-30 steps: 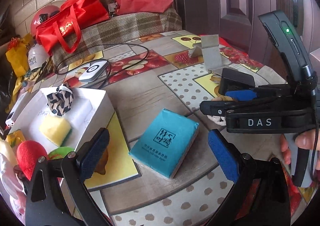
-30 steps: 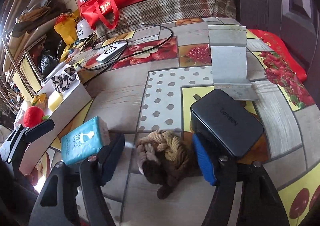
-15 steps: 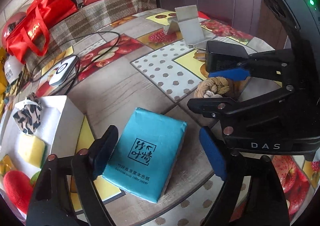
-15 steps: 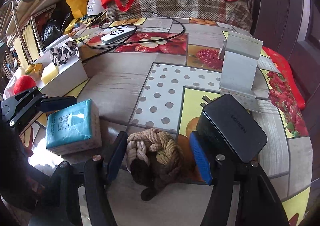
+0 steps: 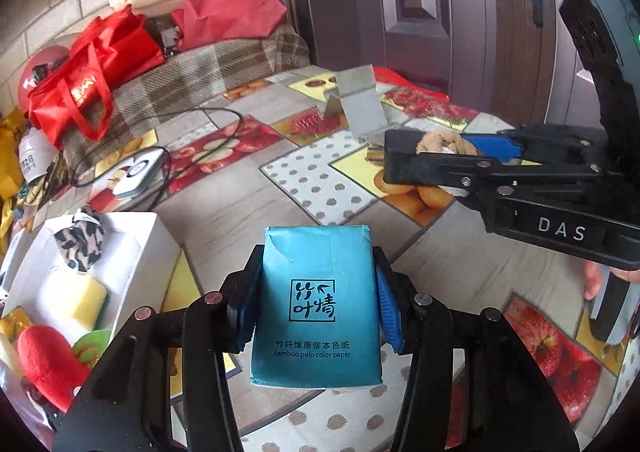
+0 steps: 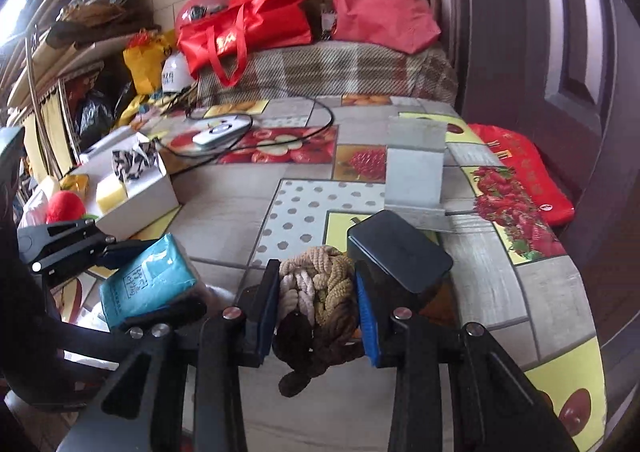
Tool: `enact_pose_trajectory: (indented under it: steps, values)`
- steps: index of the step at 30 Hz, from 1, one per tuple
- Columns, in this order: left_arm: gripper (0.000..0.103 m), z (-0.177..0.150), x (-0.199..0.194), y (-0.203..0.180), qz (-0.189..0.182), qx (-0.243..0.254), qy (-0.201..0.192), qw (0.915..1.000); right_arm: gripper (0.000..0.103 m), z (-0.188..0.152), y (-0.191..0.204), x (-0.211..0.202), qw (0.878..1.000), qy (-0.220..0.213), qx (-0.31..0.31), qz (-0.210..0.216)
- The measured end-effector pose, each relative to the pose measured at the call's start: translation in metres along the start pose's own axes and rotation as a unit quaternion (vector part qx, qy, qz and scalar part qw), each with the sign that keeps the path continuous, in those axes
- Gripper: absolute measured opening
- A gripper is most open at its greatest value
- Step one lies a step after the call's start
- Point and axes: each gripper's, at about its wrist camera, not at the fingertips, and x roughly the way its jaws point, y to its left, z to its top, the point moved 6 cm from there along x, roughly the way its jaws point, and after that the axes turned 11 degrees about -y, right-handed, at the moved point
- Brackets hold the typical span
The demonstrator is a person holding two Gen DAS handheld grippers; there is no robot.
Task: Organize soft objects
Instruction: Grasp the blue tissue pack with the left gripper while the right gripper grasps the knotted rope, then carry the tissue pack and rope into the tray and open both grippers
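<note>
left claw [image 5: 316, 312] grips the tissue pack [image 5: 316, 304] lengthwise along its fingers; right claw [image 6: 316, 304] clamps rope knot [image 6: 316, 292].

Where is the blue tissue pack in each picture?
Left wrist view: the blue tissue pack sits low in the middle, squeezed between the left tongs.
Right wrist view: it is at the lower left, beside the right tongs gripping the rope knot.
Shared landmark: the white box, left of the pack.

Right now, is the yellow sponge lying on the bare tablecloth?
No, the yellow sponge lies inside the white box, below the black-and-white patterned cloth.
</note>
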Motion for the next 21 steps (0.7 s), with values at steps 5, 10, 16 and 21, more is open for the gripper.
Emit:
enact_pose_trajectory:
  steps: [5,10,16,21]
  values:
    - [0.049,0.006,-0.034,0.008,0.053,-0.027,-0.064,0.9962,0.035,0.004,-0.002,-0.034,0.997,-0.066,0.031,-0.024]
    - [0.049,0.004,-0.061,0.011,0.079,-0.042,-0.103,0.9907,0.035,0.001,0.016,-0.062,0.994,-0.104,0.026,-0.036]
    - [0.05,-0.004,-0.082,0.014,0.086,-0.055,-0.111,0.9886,0.035,-0.004,0.051,-0.085,0.991,-0.13,-0.004,-0.024]
    - [0.05,-0.015,-0.101,0.025,0.095,-0.077,-0.109,0.9864,0.035,-0.007,0.075,-0.092,0.99,-0.137,-0.016,-0.007]
